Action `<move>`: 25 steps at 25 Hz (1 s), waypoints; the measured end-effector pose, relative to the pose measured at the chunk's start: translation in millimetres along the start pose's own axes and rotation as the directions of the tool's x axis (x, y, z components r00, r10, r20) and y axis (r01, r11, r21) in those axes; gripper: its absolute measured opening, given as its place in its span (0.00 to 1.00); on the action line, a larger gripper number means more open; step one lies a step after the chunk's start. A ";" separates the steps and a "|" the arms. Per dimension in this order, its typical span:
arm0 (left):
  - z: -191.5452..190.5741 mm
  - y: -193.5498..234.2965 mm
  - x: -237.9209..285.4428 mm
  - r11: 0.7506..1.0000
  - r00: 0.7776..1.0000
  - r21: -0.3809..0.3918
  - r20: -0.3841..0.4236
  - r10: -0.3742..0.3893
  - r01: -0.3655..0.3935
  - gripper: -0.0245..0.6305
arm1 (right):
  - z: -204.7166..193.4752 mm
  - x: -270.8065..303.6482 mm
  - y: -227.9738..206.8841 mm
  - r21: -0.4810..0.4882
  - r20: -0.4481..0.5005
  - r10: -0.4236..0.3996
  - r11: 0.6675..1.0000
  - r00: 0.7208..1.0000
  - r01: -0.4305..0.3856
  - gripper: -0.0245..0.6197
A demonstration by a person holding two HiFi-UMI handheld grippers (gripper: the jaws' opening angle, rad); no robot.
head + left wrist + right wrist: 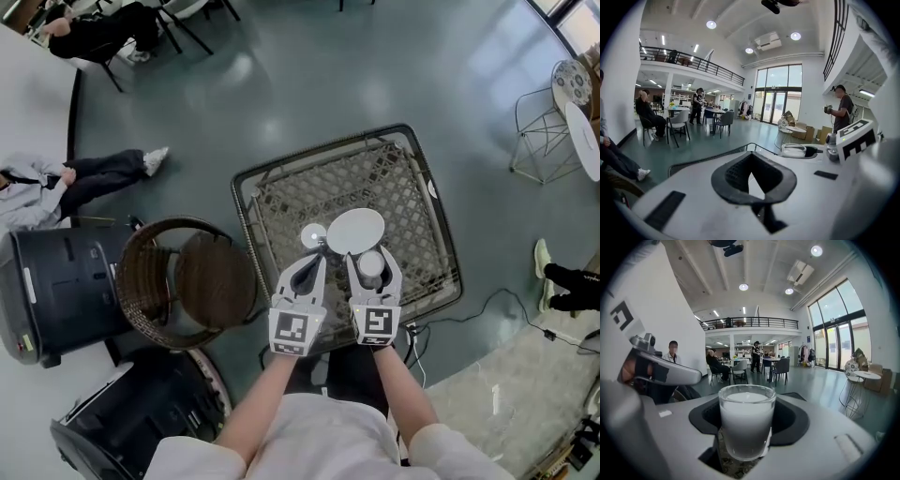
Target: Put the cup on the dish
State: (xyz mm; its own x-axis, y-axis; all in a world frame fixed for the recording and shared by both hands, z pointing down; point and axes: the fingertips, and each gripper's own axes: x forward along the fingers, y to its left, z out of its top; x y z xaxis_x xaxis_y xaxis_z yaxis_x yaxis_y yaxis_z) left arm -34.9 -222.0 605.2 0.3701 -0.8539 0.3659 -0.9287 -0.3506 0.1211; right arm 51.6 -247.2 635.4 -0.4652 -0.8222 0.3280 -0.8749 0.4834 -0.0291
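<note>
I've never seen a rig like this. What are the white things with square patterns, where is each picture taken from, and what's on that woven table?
There is no robot here. A person holds a hand-operated claw in each hand, and the patterned cubes are part of those claws. One picture comes from a camera on the person's head, looking down. The other two come from cameras riding on each claw. The woven table carries a white oval dish with a small round white object beside it. The right claw grips a glass cup that looks white inside, upright, next to the dish. The left claw is closed and empty.
</note>
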 end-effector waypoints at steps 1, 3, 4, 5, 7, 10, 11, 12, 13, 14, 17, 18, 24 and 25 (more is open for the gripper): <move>-6.2 -0.7 3.5 1.000 1.000 -0.008 -0.012 0.000 0.000 0.04 | -8.3 4.0 -1.8 0.004 -0.010 -0.001 1.000 1.000 0.001 0.43; -17.6 -0.7 9.2 1.000 0.999 -0.019 -0.035 0.004 -0.004 0.04 | -22.7 13.0 -3.7 0.012 -0.027 0.000 1.000 1.000 0.000 0.43; -22.6 -0.2 11.6 1.000 0.999 -0.021 -0.046 0.007 -0.008 0.04 | -28.5 17.9 -4.2 0.015 -0.034 0.003 1.000 0.999 -0.002 0.43; -27.2 0.5 14.0 1.000 0.998 -0.022 -0.056 0.009 -0.010 0.04 | -34.2 22.9 -4.9 0.016 -0.040 0.005 1.000 0.999 -0.005 0.43; -36.0 1.4 18.7 1.000 0.997 -0.023 -0.073 0.013 -0.015 0.04 | -46.3 32.2 -7.7 0.017 -0.053 0.008 1.000 0.999 -0.008 0.43; -48.1 3.6 25.1 0.999 0.995 -0.031 -0.092 0.026 -0.029 0.04 | -64.6 45.1 -14.6 0.026 -0.076 0.007 1.000 0.997 -0.005 0.43; -51.4 4.5 26.8 0.999 0.995 -0.034 -0.098 0.031 -0.034 0.04 | -69.3 49.5 -16.6 0.027 -0.084 0.007 1.000 0.996 -0.004 0.43; -54.4 5.3 28.2 0.999 0.994 -0.035 -0.103 0.035 -0.039 0.04 | -73.3 54.2 -18.2 0.027 -0.092 0.008 1.000 0.996 -0.006 0.43; -57.1 6.0 29.6 0.998 0.993 -0.036 -0.108 0.038 -0.042 0.04 | -77.1 59.1 -19.5 0.026 -0.098 0.011 1.000 0.995 -0.008 0.43; -59.6 6.4 30.8 0.998 0.993 -0.036 -0.112 0.040 -0.044 0.04 | -80.6 63.9 -20.5 0.022 -0.103 0.014 1.000 0.995 -0.012 0.43; -66.3 7.2 34.4 0.998 0.991 -0.036 -0.125 0.041 -0.046 0.04 | -89.6 77.4 -24.5 0.010 -0.112 0.014 1.000 0.994 -0.013 0.43; -68.4 7.8 35.6 0.998 0.991 -0.035 -0.130 0.042 -0.047 0.04 | -92.9 81.5 -26.7 0.010 -0.115 0.010 1.000 0.993 -0.009 0.43; -76.1 9.6 42.0 0.998 0.989 -0.037 -0.143 0.044 -0.050 0.04 | -108.2 99.3 -35.9 -0.020 -0.147 -0.003 1.000 0.989 0.000 0.43; -76.4 9.1 42.3 0.998 0.989 -0.038 -0.143 0.043 -0.049 0.04 | -110.1 101.7 -35.5 -0.031 -0.153 -0.001 1.000 0.988 -0.004 0.43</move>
State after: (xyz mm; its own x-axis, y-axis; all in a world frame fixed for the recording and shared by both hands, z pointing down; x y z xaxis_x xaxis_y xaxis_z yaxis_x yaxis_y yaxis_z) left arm -29.6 -231.9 692.2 0.3226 -0.8045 0.4987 -0.9459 -0.2938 0.1380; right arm 50.1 -314.9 773.7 -0.4385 -0.7670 0.4683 -0.8684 0.4959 -0.0009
